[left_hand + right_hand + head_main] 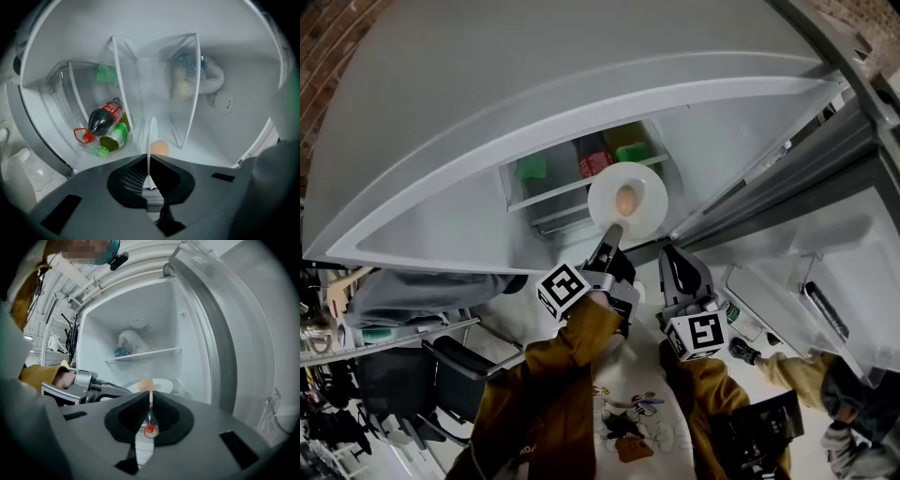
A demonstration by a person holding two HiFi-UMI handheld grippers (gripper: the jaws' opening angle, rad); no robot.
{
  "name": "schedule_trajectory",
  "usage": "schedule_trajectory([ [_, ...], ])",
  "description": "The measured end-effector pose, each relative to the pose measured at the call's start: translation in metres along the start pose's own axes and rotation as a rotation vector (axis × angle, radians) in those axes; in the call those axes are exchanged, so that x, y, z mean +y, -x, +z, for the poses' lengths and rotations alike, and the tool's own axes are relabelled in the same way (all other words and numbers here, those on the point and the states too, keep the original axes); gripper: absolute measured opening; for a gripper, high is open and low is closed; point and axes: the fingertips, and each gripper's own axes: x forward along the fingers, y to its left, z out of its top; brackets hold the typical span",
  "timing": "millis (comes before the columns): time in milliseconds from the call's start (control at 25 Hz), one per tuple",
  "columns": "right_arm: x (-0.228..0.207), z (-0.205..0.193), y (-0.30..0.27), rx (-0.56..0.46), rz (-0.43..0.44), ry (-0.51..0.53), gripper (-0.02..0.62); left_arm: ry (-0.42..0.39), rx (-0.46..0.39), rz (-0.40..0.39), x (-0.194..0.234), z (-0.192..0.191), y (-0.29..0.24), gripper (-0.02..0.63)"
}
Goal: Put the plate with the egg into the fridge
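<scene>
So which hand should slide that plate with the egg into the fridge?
Left. The left gripper grips the plate with the egg at the open fridge; the right gripper holds nothing.

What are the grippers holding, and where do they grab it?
The left gripper pinches the white plate by its near rim, with the egg on it. The right gripper holds nothing.

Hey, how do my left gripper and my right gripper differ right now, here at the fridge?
The left gripper is clamped on the rim of the plate that carries the egg; the right gripper has its jaws together on nothing. The left gripper reaches farther forward; the right gripper sits back beside it. Both point toward the open fridge.
</scene>
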Motion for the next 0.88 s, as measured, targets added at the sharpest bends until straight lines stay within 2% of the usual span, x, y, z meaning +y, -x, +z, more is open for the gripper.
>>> schedule_trajectory([
  [360, -0.004, 0.008, -0.01, -0.02, -0.001, 0.013, 0.008, -0.011, -0.014, 0.014, -0.006, 0.008, -0.019, 0.017],
  [880, -0.008, 0.01, -0.024, -0.023, 0.006, 0.035, 0.008, 0.016, -0.02, 0.038, 0.0, 0.017, -0.045, 0.017],
])
